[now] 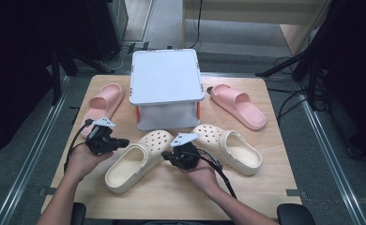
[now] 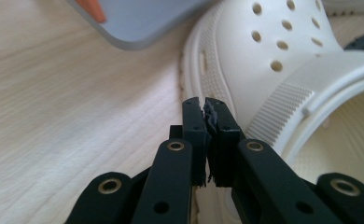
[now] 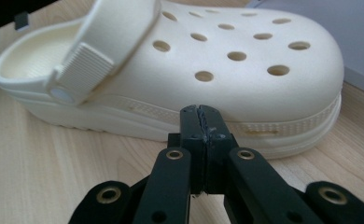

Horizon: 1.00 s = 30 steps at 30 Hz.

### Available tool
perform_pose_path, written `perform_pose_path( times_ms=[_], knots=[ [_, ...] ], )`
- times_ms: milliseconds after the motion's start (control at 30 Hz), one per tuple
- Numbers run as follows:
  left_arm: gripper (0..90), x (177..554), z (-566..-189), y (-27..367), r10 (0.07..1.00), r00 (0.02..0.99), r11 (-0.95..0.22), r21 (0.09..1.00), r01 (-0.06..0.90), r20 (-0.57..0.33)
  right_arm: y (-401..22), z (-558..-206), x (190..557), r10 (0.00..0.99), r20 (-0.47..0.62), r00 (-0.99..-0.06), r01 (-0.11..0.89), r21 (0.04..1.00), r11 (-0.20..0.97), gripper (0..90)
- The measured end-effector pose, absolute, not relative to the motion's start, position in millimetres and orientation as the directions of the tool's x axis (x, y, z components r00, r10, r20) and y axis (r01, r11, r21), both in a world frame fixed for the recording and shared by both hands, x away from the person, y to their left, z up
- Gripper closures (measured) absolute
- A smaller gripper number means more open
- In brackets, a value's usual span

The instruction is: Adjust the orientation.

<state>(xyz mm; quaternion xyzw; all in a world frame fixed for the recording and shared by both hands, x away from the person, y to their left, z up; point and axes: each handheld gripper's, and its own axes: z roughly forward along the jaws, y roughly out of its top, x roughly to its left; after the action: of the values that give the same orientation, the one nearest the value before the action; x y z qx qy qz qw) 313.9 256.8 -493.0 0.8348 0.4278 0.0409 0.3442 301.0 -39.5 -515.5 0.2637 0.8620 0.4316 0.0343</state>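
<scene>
Wooden worktop (image 1: pixel 171 197), grey lidded box (image 1: pixel 166 77) at far edge. Cream clog (image 1: pixel 139 161), near edge, left of centre: flanked by left gripper (image 1: pixel 120 142) and right gripper (image 1: pixel 168 157), fingers pressed together, nothing held. Recommended: fingers to be reopened before rim is gripped.

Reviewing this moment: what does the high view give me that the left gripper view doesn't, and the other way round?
High view adds: the left slide, the right slide, the right clog, the right gripper and the box's lid from above.
Left gripper view adds: the jaw tips pressed together with nothing between them, close to the clog's sole edge, the ribbed strap and an orange latch on the box.
Shared: the left gripper, the left clog, the box and the table.
</scene>
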Motion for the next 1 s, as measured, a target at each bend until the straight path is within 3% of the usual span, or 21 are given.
perform_pose_path(
  times_ms=[233,1000],
  knots=[
    [89.0,307.6,-494.8,249.6,0.758,0.62,-0.393,0.616,0.682,-0.203,-37.8,-515.9,301.7,0.482,0.126,-0.867,0.397,0.76,0.515,90.0],
    [88.4,292.1,-494.6,232.2,0.739,0.628,-0.378,0.623,0.685,-0.243,-45.0,-513.3,317.8,0.513,0.156,-0.844,0.443,0.741,0.505,90.0]
  ],
)
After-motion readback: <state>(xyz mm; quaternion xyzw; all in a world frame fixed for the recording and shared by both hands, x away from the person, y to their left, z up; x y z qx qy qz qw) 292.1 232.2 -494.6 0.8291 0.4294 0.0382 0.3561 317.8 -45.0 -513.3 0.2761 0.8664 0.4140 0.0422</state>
